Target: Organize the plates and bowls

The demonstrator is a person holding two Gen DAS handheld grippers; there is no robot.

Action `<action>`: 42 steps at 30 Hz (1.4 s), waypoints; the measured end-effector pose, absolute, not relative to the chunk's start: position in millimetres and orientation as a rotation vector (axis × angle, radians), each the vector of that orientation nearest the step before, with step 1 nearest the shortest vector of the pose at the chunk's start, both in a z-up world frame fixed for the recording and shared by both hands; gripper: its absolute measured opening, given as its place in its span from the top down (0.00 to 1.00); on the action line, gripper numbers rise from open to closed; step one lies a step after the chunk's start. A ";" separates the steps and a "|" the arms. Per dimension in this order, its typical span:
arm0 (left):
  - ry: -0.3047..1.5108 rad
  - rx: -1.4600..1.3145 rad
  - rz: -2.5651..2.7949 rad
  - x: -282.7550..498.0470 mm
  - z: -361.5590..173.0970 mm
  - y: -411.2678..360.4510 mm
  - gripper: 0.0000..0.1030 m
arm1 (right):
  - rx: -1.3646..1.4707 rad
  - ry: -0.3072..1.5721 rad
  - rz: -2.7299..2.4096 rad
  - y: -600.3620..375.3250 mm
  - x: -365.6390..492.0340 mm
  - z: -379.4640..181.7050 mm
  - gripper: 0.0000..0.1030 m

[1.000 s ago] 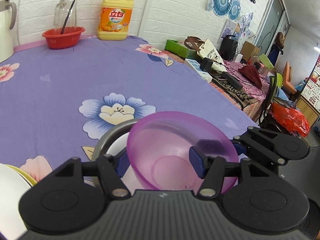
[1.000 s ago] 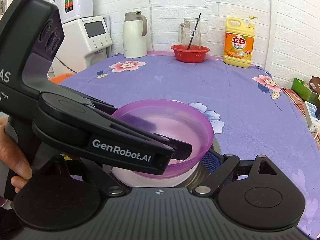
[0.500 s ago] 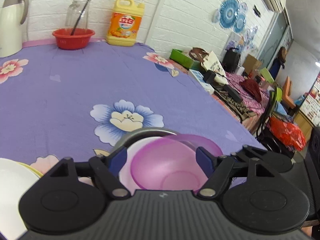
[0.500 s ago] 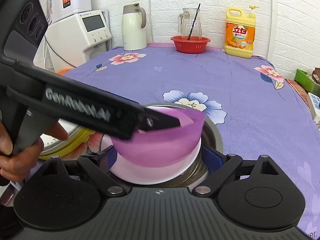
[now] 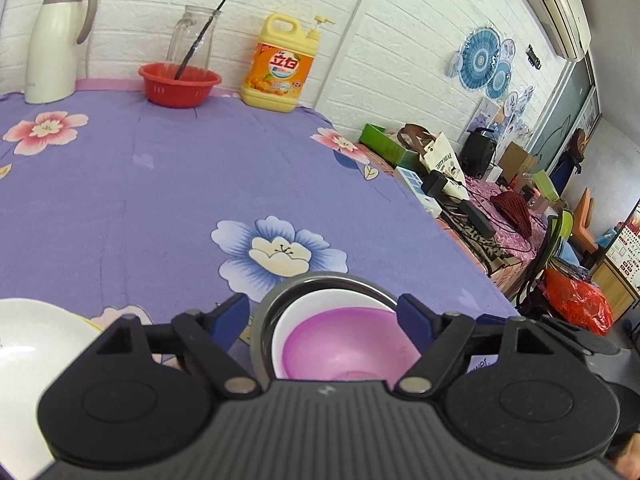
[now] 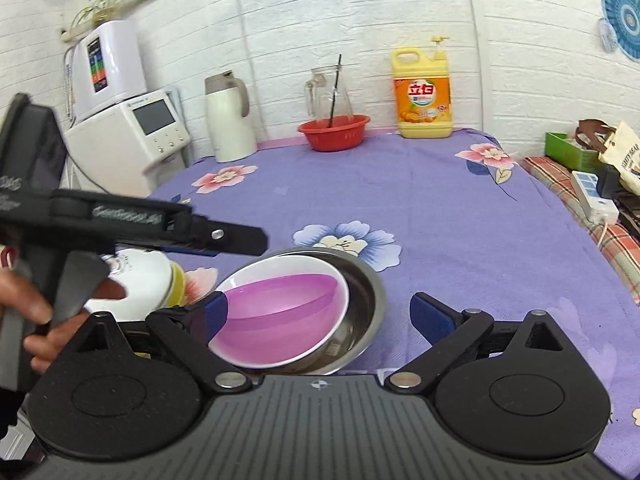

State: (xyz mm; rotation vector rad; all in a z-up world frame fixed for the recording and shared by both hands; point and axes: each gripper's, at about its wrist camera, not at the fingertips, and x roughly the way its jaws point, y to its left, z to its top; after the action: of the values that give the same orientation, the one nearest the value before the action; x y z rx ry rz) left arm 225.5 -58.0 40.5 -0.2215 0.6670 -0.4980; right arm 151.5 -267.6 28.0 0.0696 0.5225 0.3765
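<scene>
A translucent purple bowl (image 5: 344, 348) (image 6: 276, 312) sits nested in a white bowl (image 5: 324, 300) (image 6: 280, 268), which sits in a steel bowl (image 5: 320, 280) (image 6: 364, 300) on the purple flowered tablecloth. My left gripper (image 5: 324, 316) is open and empty above the stack; it also shows in the right wrist view (image 6: 224, 236), raised to the left of the bowls. My right gripper (image 6: 320, 312) is open and empty, its fingers astride the stack. A white plate on a yellow one (image 5: 24, 344) (image 6: 148, 276) lies to the left.
At the back wall stand a white thermos jug (image 6: 228, 116), a glass jug in a red basket (image 6: 334, 130) and a yellow detergent bottle (image 6: 424, 96). A white appliance (image 6: 132, 128) is at the left. A cluttered side table (image 5: 460, 188) lies beyond the right edge.
My left gripper let go of the purple bowl, which now rests in the white bowl, then opened wide and lifted away. The right gripper drew back a little.
</scene>
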 end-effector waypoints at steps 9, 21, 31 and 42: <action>0.685 -0.219 -0.477 229.5 36.2 -53.8 0.17 | 0.150 0.593 0.370 -277.4 166.0 12.4 0.00; 0.799 -0.092 -0.372 256.9 14.7 -68.3 0.03 | 0.141 0.643 0.288 -270.7 187.2 0.1 0.00; 0.841 0.050 -0.392 277.5 1.1 -87.2 0.03 | 0.113 0.710 0.160 -257.0 199.8 -20.0 0.00; 0.863 0.040 -0.429 284.6 -3.1 -89.1 0.03 | 0.124 0.629 0.167 -256.7 189.9 -25.0 0.00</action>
State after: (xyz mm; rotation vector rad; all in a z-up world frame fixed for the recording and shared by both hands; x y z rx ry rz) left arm 284.6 -89.1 -3.1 0.0398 0.8630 -0.4289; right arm 189.9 -256.7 -25.0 0.1241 0.6293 0.1668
